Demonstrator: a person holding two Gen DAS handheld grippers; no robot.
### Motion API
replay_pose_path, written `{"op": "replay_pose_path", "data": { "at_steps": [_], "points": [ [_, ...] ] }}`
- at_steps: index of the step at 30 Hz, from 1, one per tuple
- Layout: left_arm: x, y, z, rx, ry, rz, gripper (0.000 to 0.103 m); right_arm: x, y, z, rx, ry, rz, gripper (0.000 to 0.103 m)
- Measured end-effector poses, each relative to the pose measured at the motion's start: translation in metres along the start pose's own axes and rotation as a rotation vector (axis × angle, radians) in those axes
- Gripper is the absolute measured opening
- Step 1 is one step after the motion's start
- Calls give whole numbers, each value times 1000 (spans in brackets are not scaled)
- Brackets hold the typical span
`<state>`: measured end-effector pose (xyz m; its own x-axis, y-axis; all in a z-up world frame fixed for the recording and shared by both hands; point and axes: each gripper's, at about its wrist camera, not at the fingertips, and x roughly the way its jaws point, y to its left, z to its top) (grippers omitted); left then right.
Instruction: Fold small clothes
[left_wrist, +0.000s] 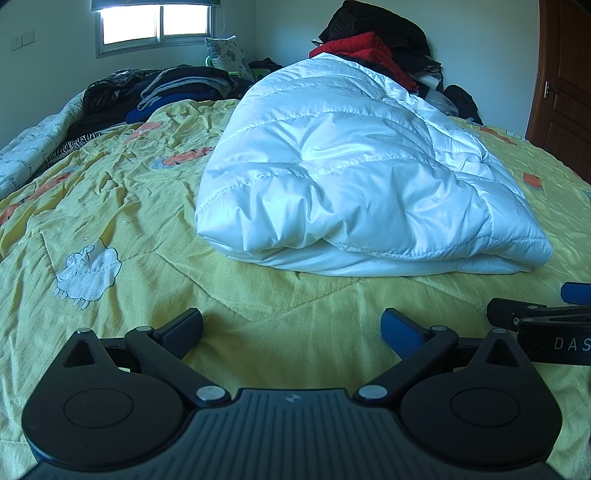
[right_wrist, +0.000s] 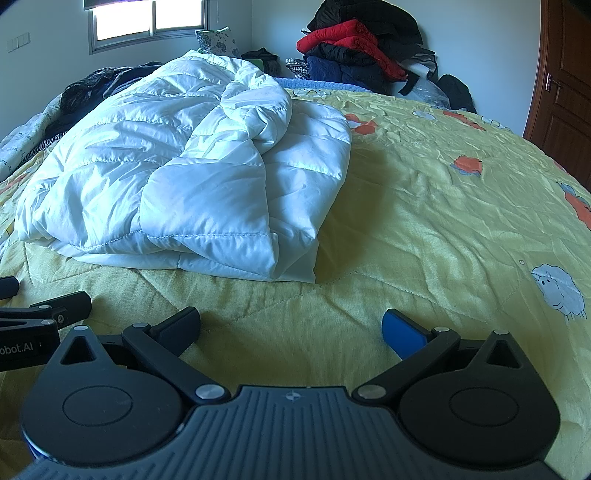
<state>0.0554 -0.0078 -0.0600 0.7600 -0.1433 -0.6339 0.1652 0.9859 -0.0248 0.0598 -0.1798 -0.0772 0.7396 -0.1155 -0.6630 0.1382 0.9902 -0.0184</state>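
Note:
A white quilted puffer jacket (left_wrist: 351, 177) lies folded in a bundle on the yellow bedspread (left_wrist: 140, 206); it also shows in the right wrist view (right_wrist: 177, 177). My left gripper (left_wrist: 291, 328) is open and empty, low over the bedspread a little in front of the jacket's near edge. My right gripper (right_wrist: 291, 328) is open and empty, in front of the jacket's right corner. The right gripper's side shows at the right edge of the left wrist view (left_wrist: 546, 325); the left gripper's side shows at the left edge of the right wrist view (right_wrist: 40, 314).
A pile of dark folded clothes (left_wrist: 173, 88) lies at the far left of the bed. A heap of red and black jackets (right_wrist: 362, 48) sits at the far end by the wall. A brown door (right_wrist: 561, 81) stands at the right. A window (left_wrist: 155, 22) is at the back.

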Motion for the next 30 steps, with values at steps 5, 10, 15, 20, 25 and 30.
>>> {"op": "replay_pose_path", "data": {
  "at_steps": [5, 10, 15, 20, 25, 30],
  "points": [
    [0, 0, 0, 0, 0, 0, 103, 0, 0, 0, 0, 0, 0, 103],
    [0, 0, 0, 0, 0, 0, 103, 0, 0, 0, 0, 0, 0, 103],
    [0, 0, 0, 0, 0, 0, 103, 0, 0, 0, 0, -1, 0, 103],
    [0, 0, 0, -1, 0, 0, 103, 0, 0, 0, 1, -1, 0, 103],
    [-1, 3, 0, -14, -7, -11, 103, 0, 0, 0, 1, -1, -1, 103],
    [0, 8, 0, -43, -4, 34, 103, 0, 0, 0, 1, -1, -1, 103]
  ]
}}
